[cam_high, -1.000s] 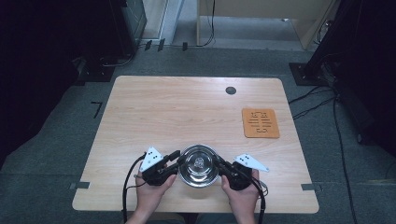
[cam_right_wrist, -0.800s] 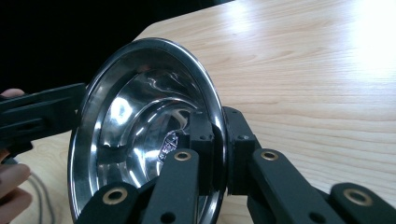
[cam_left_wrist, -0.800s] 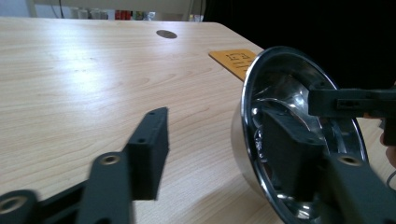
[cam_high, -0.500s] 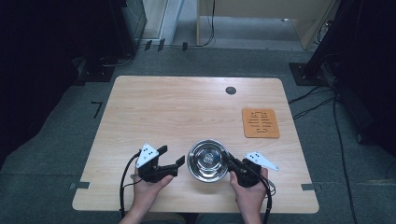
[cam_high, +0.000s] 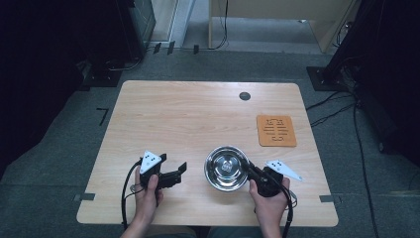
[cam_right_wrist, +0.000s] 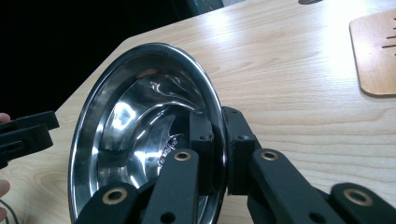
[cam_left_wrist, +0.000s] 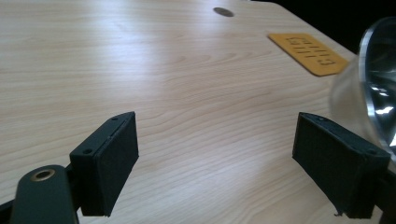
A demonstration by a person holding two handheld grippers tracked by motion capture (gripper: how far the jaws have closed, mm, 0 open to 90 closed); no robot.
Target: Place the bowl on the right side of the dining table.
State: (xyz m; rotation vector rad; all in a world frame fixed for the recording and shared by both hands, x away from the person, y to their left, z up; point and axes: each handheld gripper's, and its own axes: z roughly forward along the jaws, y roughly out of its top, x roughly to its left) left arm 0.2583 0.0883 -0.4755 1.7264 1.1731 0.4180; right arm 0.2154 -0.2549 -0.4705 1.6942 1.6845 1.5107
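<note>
- The bowl (cam_high: 227, 167) is steel and round, near the front edge of the table (cam_high: 198, 114), right of centre – in the high view it shows its shiny inside.
- The right gripper (cam_high: 258, 177) pinches the bowl's rim on its right side: in the right gripper view one jaw lies inside the bowl (cam_right_wrist: 140, 140) and the other outside, with the thin wall clamped between them.
- In that view the bowl stands tilted, with its opening turned toward the left.
- The right hand (cam_high: 270, 201) grasps the gripper from the table's front edge.
- The left gripper (cam_high: 177, 173) sits to the left of the bowl, apart from it, with a strip of bare wood between them.
- Its jaws have just been opening and now stand spread wide – nothing is between them but the table top, as the left gripper view shows.
- In the left gripper view the bowl (cam_left_wrist: 378, 93) rises just beyond the right-hand jaw, at the picture's right edge.
- The left hand (cam_high: 147, 191) holds the gripper low over the table.
- An orange mat (cam_high: 276, 130) lies behind and right of the bowl, well apart from it.
- A dark round hole (cam_high: 244, 95) sits near the far edge.
</note>
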